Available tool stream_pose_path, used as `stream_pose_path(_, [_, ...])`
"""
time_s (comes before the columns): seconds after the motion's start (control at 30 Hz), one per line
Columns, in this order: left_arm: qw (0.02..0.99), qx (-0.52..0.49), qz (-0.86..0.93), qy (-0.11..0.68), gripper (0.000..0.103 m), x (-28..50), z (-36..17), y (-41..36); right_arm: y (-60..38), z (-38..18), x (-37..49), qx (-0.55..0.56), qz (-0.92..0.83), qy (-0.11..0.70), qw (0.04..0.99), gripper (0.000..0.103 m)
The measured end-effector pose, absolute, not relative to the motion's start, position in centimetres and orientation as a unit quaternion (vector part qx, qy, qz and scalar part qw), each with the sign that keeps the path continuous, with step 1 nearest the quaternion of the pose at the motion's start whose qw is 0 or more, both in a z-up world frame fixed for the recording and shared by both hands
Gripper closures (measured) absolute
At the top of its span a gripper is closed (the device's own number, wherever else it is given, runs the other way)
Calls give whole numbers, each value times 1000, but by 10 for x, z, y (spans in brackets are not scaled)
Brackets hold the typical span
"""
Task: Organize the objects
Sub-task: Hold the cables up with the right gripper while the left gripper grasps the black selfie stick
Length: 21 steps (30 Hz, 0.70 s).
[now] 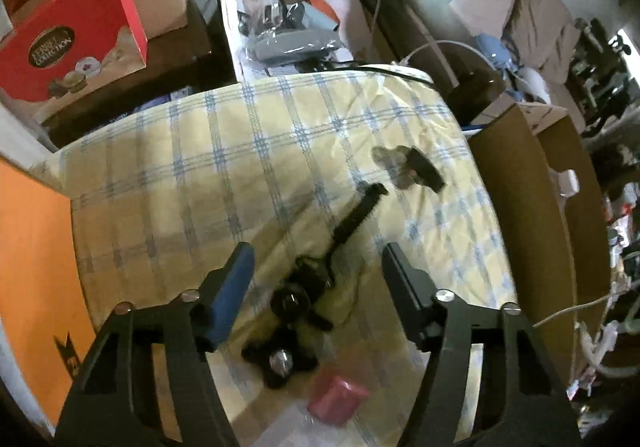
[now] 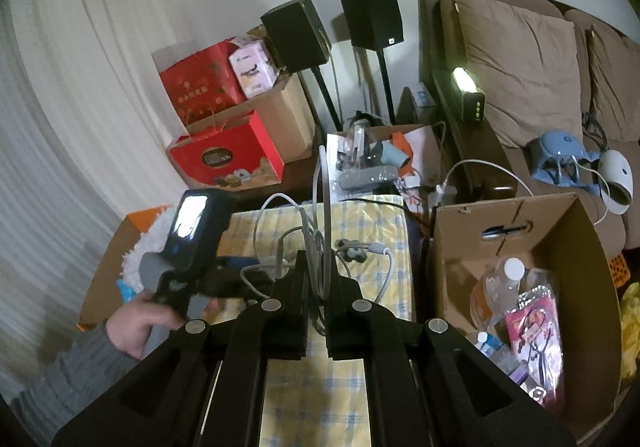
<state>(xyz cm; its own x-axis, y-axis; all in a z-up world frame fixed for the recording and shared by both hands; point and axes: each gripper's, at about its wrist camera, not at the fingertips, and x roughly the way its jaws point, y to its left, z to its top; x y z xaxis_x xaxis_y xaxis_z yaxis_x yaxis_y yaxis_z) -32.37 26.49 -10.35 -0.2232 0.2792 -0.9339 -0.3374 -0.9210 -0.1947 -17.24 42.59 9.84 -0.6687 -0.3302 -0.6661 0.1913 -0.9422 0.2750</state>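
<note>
In the left wrist view my left gripper points steeply down at a yellow plaid cloth. Its jaws stand open on either side of a black mini tripod that lies on the cloth, and neither pad touches it. A black knob-shaped piece and a pink block lie nearer the camera. A small black and grey item lies farther off. In the right wrist view my right gripper is shut on a grey cable, whose loops rise above the fingers.
An open cardboard box right of the cloth holds bottles and packets. An orange box lies to the left. Red gift boxes, another cluttered carton, speakers on stands and a brown sofa stand behind. A person's hand grips the left tool.
</note>
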Motion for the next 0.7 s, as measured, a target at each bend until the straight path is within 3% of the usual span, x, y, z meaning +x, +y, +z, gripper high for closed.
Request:
stream_pose_path(0.43, [209,-565,794,85,55,-335,-120,298,433,88,-172,389,-905,-88,148,99])
stream_pose_path(0.53, [215,-563,793,88,69,-334,-119,302,430,86,-173,392,-904,-85,149,99])
stream_pose_path(0.6, [223,-564,790,85,88,-333,-119,303,429,86,-175,393,-903,-87,150,99])
stream_pose_path(0.7, [222,-563,791,88,93,-329,-119,305,429,84,-177,394,-902,-90,151,99])
